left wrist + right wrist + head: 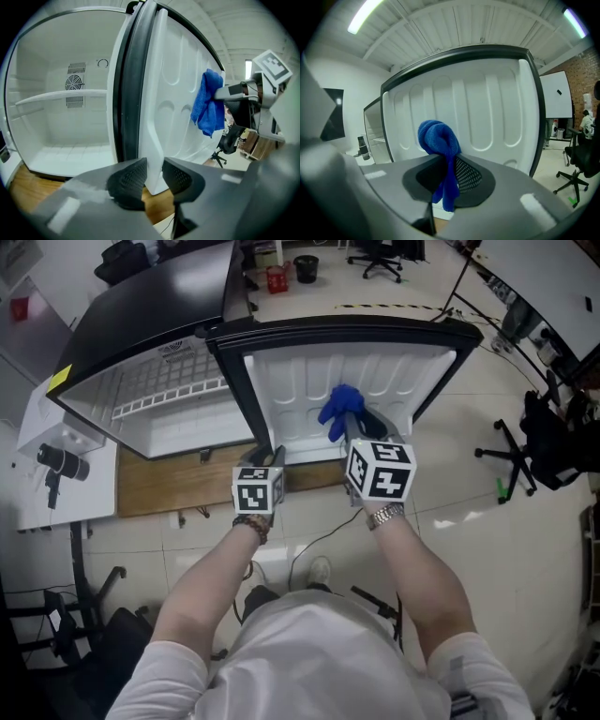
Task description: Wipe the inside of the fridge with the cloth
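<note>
Both forearms (211, 587) extend forward and slightly down. The left claw (154, 174) pinches the lower edge of the open fridge door (176, 84). The right claw (449, 171) is clamped on the blue cloth (437, 137), which is held at the door's white ribbed liner. A yellow label (58, 379) on the fridge cabinet (141, 324) is unreadable. The cabinet rests on a wooden board (159, 486) over pale floor tiles (469, 521).
</note>
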`<action>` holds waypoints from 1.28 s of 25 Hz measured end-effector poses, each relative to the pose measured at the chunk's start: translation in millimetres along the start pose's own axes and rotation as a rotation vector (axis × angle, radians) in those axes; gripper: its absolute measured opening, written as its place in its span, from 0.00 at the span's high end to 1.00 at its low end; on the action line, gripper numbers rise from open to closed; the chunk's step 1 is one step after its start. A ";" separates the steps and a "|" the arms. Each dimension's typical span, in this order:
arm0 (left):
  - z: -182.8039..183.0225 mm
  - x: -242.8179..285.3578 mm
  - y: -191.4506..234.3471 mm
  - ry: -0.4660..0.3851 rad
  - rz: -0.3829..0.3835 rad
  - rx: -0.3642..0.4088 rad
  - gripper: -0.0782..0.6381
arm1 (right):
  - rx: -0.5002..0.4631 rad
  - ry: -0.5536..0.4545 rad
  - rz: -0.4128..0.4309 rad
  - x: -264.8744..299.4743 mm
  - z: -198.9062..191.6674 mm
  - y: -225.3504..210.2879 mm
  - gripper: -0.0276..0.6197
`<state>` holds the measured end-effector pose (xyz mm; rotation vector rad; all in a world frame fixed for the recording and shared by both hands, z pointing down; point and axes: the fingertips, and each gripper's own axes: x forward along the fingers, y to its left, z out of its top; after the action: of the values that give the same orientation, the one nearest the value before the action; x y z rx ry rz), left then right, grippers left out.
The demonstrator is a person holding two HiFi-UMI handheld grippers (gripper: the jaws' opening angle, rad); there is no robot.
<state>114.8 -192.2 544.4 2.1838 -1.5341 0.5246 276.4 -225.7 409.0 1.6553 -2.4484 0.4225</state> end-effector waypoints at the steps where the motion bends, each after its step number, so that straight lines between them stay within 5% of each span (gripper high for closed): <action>1: 1.2 -0.8 -0.1 -0.002 0.003 0.001 0.74 | 0.002 -0.002 -0.011 -1.9 0.7 -6.7 0.87; 22: 2.4 -2.6 0.1 -0.016 0.027 -0.007 0.74 | -0.025 -0.020 -0.245 -34.1 7.1 -130.0 0.87; 26: 3.2 -2.9 -1.8 -0.016 0.028 -0.010 0.74 | -0.056 -0.027 -0.216 -39.7 7.4 -119.0 0.87; 32: 4.0 -4.7 -3.3 -0.010 0.018 0.000 0.74 | -0.087 -0.022 -0.043 -33.2 -9.8 -39.0 0.87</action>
<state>116.7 -189.7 538.1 2.1774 -1.5610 0.5195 324.8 -206.9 414.5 1.6820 -2.4057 0.2885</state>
